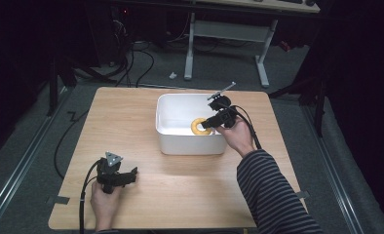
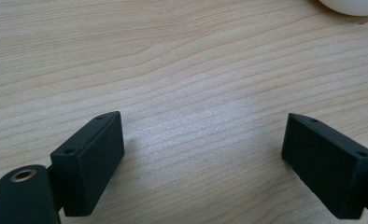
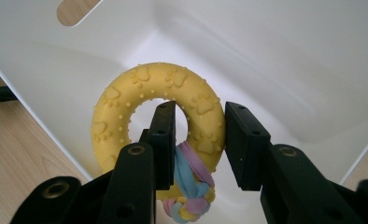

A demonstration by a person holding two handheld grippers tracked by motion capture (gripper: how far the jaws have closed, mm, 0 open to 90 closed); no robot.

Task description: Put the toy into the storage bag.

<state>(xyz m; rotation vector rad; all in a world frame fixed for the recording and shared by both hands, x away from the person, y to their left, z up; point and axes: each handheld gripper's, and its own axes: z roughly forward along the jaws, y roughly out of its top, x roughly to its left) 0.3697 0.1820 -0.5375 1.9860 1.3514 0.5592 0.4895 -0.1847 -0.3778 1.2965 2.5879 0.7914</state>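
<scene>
Right gripper pinches the yellow rubber paw-print ring over the white plastic bin; left gripper sits spread on the wooden table.

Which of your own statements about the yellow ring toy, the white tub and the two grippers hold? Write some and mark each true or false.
1. The right gripper is shut on the yellow rubber ring toy with paw prints. True.
2. The ring toy lies on the bare wooden table. False: it is held over the inside of the white plastic tub.
3. The left gripper holds a cloth. False: its fingers stand open over bare wood.
4. A pastel braided rope hangs from the ring. True.
</scene>
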